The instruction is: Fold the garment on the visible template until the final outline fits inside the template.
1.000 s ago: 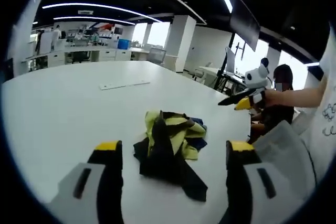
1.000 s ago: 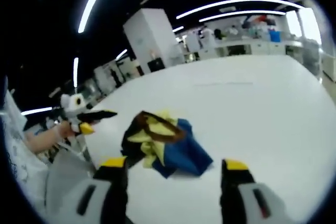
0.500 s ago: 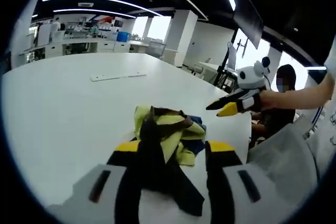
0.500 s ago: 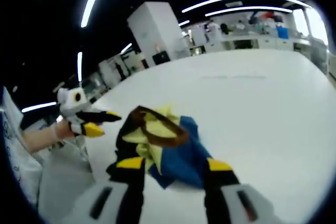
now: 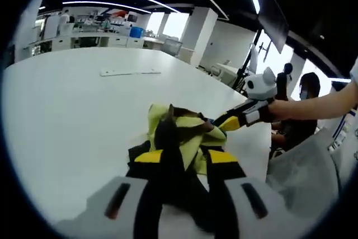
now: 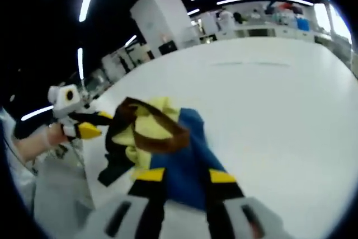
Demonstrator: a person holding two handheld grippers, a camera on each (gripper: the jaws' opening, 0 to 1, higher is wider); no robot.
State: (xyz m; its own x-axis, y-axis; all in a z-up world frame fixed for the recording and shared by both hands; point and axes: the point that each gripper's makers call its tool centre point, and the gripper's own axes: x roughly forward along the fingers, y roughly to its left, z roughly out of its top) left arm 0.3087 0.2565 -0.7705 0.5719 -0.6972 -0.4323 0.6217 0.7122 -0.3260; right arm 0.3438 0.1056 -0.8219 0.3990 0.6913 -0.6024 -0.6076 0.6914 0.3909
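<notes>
A crumpled garment [image 5: 187, 130] in yellow, black and blue lies on the white table [image 5: 72, 110]. My left gripper [image 5: 185, 158] has its yellow-tipped jaws drawn in on the garment's black part, which fills the gap between them. My right gripper [image 5: 232, 120] reaches in from the right, its tip at the cloth's far edge. In the right gripper view the garment [image 6: 154, 130] shows a brown collar band, and the right gripper [image 6: 186, 176] is closed on the blue part. The left gripper [image 6: 84, 130] is at the cloth's left side.
A thin pale strip [image 5: 130, 73] lies flat farther back on the table. A seated person [image 5: 305, 96] is beyond the table's right edge, and a grey-white sheet [image 5: 305, 163] hangs near it. White pillars and desks stand far behind.
Both grippers have come forward to the garment, and their jaws have narrowed from wide open to closed on the cloth. The garment's near folds have lifted slightly.
</notes>
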